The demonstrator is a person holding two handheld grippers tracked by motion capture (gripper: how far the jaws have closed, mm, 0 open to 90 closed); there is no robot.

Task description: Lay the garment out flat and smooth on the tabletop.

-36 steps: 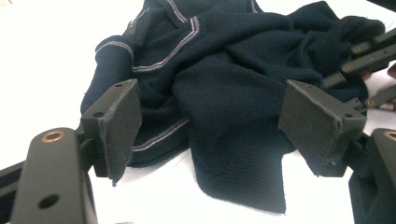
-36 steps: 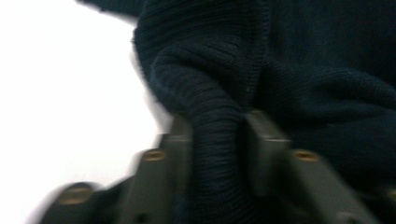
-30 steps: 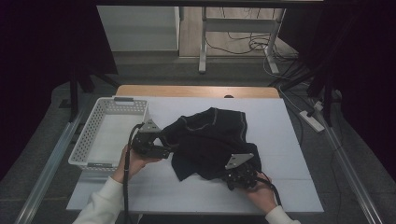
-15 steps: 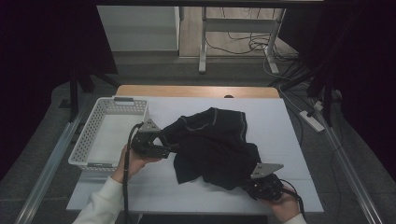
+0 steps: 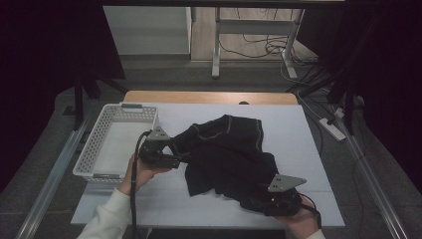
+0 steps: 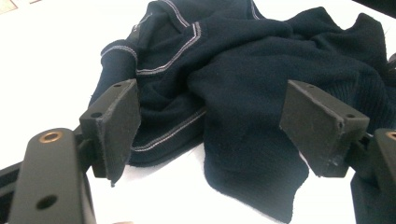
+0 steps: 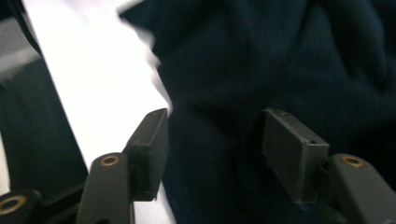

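A dark navy garment (image 5: 226,154) with pale stitching lies crumpled in the middle of the white table (image 5: 298,129). My left gripper (image 5: 175,158) is at its left edge. In the left gripper view this gripper (image 6: 212,112) is open, its jaws wide apart, with the garment (image 6: 243,79) just ahead and a fold reaching down between them. My right gripper (image 5: 260,201) is at the garment's near right corner by the table's front edge. In the right gripper view it (image 7: 217,140) is open, with dark cloth (image 7: 280,56) lying between and beyond the jaws.
A white slotted basket (image 5: 94,174) stands on the table's left side, right behind my left hand. Bare table surface lies to the right of and behind the garment. Beyond the table are table legs (image 5: 216,45) and floor cables.
My right gripper has moved right and toward the table's front edge, and the garment's near corner now stretches out toward it. The left gripper has stayed in place.
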